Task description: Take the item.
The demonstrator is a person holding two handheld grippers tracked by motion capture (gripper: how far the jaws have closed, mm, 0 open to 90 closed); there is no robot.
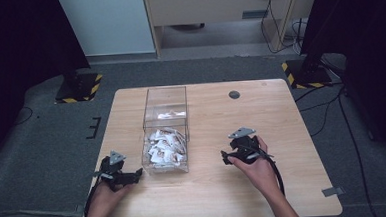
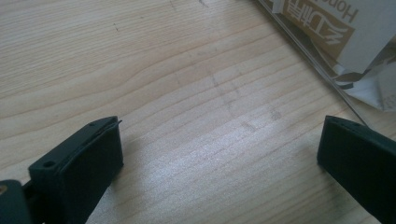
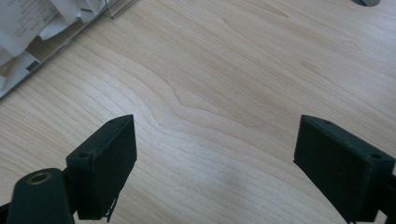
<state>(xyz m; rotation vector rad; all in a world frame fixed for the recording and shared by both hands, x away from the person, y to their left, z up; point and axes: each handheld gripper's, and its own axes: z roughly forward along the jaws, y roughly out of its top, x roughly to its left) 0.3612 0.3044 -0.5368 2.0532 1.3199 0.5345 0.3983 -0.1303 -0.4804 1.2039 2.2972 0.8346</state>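
- Evidently, both grippers, left (image 1: 134, 175) and right (image 1: 227, 158), rested on the wooden table (image 1: 282, 129) with jaws apart, holding nothing.
- Between them stood the clear box (image 1: 165, 135) of paper sachets (image 1: 164, 147).
- Left's nearness risked nudging that light box.

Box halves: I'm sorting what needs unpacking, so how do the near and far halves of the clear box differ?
The near half is heaped with white packets; the far half looks nearly empty, with a few at its bottom. The near half sits between the grippers. Both share clear walls.
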